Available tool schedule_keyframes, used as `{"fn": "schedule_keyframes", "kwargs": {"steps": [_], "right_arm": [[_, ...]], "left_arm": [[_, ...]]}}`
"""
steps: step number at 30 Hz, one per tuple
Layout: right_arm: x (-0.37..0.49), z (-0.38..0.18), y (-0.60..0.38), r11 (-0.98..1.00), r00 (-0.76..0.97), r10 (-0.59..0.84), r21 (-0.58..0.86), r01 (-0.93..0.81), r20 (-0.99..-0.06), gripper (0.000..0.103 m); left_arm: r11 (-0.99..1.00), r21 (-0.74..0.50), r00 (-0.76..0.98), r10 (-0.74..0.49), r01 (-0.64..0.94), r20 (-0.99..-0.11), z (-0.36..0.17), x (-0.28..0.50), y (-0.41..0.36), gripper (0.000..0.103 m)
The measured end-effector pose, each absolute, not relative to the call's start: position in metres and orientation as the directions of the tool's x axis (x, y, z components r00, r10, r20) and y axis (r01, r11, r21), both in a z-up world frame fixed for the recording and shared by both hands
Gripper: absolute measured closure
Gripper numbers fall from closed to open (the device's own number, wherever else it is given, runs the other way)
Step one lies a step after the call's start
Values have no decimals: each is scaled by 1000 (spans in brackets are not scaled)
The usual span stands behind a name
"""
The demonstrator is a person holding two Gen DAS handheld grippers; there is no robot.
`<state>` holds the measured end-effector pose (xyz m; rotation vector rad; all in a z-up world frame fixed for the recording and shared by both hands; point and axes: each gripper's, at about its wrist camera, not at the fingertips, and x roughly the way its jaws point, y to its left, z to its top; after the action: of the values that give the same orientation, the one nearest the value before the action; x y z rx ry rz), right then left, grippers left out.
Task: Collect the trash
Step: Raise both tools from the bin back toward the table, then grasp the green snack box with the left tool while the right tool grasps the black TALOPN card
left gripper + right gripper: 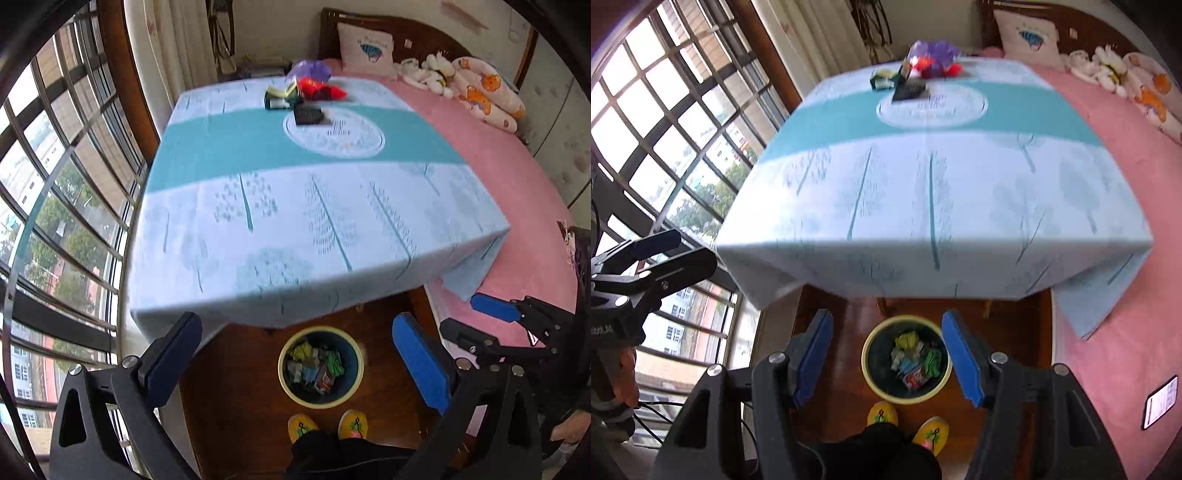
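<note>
- On the wooden floor point(236, 373), close to the near edge of the surface point(295, 206), a bin point(320, 400) with a yellow rim is standing, and crumpled trash point(314, 365) is lying inside it.
- At the far side of the surface, more trash is waiting: a purple bag point(308, 70), a red wrapper point(319, 88), a yellow-green pack point(279, 96) and a dark flat box point(310, 115), all near each other.
- The left gripper point(295, 362) is hanging above the bin with its jaws wide apart, holding nothing.
- The right gripper point(886, 354) is also standing wide over the bin, empty.
- A person's yellow slippers point(882, 413) are showing just beside the bin.
- A pink bed point(517, 192) is lying at the right of the surface.
</note>
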<state>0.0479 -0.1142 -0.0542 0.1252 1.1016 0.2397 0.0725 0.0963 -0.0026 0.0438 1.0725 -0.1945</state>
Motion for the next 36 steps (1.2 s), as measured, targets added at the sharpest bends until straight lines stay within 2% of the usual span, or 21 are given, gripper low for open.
{"fn": "schedule_keyframes", "kwargs": {"steps": [11, 20, 25, 27, 28, 36], "right_arm": [[97, 1, -104, 984, 544, 180, 143, -110, -820, 41], [182, 3, -96, 986, 534, 165, 143, -84, -829, 41], [258, -8, -93, 986, 520, 166, 140, -89, -838, 41], [291, -18, -92, 985, 501, 175, 151, -89, -848, 32], [310, -25, -90, 983, 482, 182, 158, -89, -857, 31], [422, -87, -73, 985, 373, 168, 138, -108, -912, 30]], "left_arm": [[977, -56, 553, -163, 204, -817, 39, 118, 115, 1], [986, -38, 558, -125, 165, -821, 31, 181, 117, 1], [995, -9, 561, -62, 97, -826, 16, 234, 117, 1], [999, 4, 551, -26, 53, -834, 7, 259, 117, 1], [1000, 6, 546, -11, 29, -838, 3, 271, 119, 1], [985, 10, 453, 89, -175, -887, -39, 359, 135, 1]]}}
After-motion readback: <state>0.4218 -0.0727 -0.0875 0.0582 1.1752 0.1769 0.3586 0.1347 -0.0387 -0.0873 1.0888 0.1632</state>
